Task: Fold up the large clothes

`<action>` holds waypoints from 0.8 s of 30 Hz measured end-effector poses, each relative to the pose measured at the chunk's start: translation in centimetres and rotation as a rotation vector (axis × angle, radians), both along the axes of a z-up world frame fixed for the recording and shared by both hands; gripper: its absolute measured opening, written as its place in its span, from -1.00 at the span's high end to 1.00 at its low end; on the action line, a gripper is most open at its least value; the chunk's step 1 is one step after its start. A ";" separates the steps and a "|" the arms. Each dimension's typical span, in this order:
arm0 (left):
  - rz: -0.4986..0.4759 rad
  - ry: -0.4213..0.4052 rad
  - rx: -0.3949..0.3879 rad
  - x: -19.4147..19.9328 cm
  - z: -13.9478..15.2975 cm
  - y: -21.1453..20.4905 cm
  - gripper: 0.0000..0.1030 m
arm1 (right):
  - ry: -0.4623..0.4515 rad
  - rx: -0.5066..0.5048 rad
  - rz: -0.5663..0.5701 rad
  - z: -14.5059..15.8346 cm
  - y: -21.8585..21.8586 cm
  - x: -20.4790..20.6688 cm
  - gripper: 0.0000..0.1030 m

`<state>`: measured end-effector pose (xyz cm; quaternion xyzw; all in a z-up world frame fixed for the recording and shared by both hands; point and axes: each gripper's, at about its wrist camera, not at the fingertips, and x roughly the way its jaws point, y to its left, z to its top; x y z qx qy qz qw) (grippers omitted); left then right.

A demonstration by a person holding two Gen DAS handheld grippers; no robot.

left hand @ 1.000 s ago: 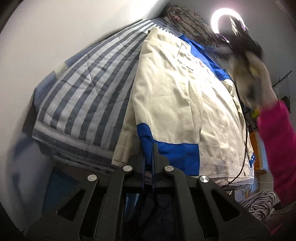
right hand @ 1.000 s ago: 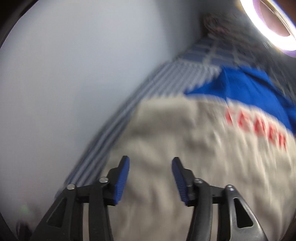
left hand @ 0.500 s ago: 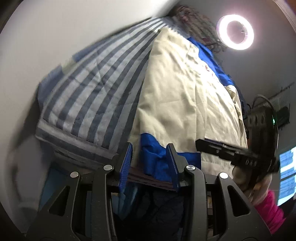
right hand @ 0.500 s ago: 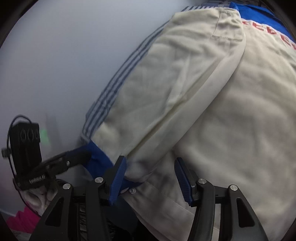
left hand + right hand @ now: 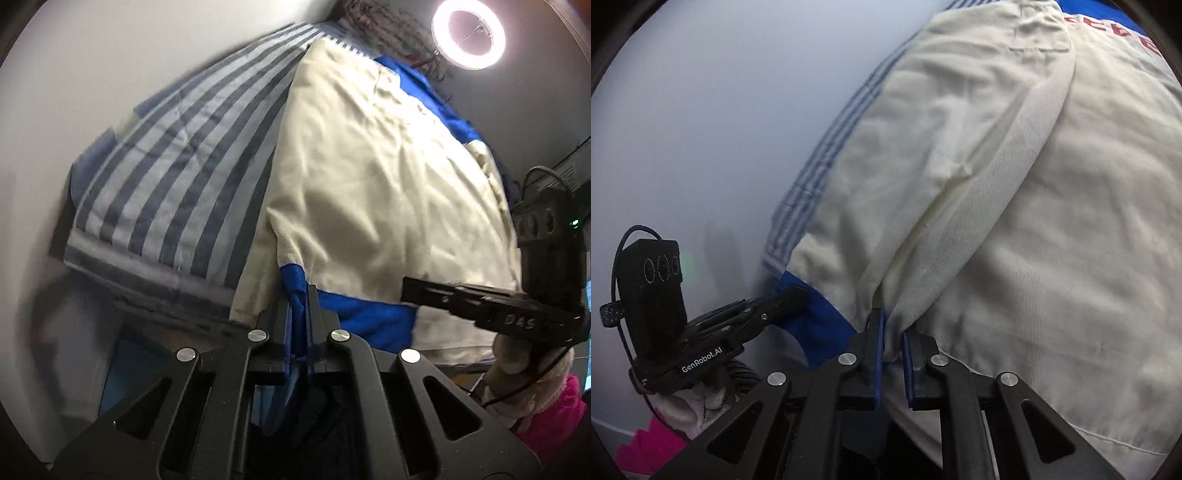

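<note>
A cream jacket [image 5: 369, 192] with blue panels and red lettering lies on a striped bed cover [image 5: 177, 177]. My left gripper [image 5: 299, 306] is shut on the jacket's blue cuff [image 5: 291, 280] at the bed's near edge. My right gripper [image 5: 892, 332] is shut on a fold of cream jacket cloth [image 5: 894, 325] at the jacket's near hem, right of the blue cuff [image 5: 816, 321]. The right gripper shows in the left wrist view [image 5: 410, 291], and the left gripper in the right wrist view [image 5: 798, 295].
A white wall [image 5: 110, 55] runs along the bed's left side. A lit ring light [image 5: 467, 35] stands beyond the bed's far end. The person's pink sleeve [image 5: 546, 417] is at the lower right. Dark space lies below the bed's edge.
Both grippers were open half a second ago and have closed, the left on the blue cuff, the right on the cream hem fold. The right gripper earlier swung down from the jacket's far end.
</note>
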<state>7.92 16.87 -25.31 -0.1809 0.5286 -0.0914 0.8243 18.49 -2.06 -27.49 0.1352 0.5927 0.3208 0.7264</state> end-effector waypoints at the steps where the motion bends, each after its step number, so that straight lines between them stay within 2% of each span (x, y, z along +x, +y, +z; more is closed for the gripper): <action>1: -0.002 -0.004 0.000 -0.1 0.0 0.0 0.94 | 0.001 0.009 -0.004 0.0 0.0 0.1 0.87; 3: -0.014 -0.011 0.003 -0.2 0.3 -0.1 0.94 | -0.005 0.011 0.000 0.4 -0.2 0.0 0.86; 5: -0.012 -0.006 0.002 -0.4 0.6 0.2 0.89 | -0.017 -0.021 0.025 1.3 -0.5 -0.4 0.68; 6: -0.007 -0.003 0.006 -0.5 0.8 0.5 0.77 | -0.027 -0.037 0.034 2.0 -0.7 -0.9 0.44; 7: 0.003 -0.011 0.006 -0.9 1.1 0.9 0.69 | -0.051 -0.055 0.049 2.9 -0.9 -1.3 0.33; 10: 0.022 -0.075 0.043 -2.2 3.0 1.9 0.63 | -0.148 -0.072 0.068 6.1 -2.8 -1.3 0.32; 14: 0.023 -0.183 0.118 -2.4 6.4 1.1 0.63 | -0.307 -0.096 0.013 10.7 -5.9 0.9 0.32; 16: 0.012 -0.228 0.140 -1.7 7.6 0.2 0.63 | -0.396 -0.123 -0.050 13.1 -7.1 3.5 0.30; 19: 0.010 -0.275 0.145 -0.1 8.6 -1.1 0.63 | -0.467 -0.122 -0.133 15.3 -8.3 7.9 0.30; 22: -0.001 -0.297 0.139 1.9 8.2 -2.3 0.63 | -0.477 -0.138 -0.182 15.5 -7.9 13.7 0.37; 24: -0.014 -0.296 0.135 3.0 7.5 -2.9 0.62 | -0.464 -0.162 -0.187 14.6 -7.1 17.7 0.46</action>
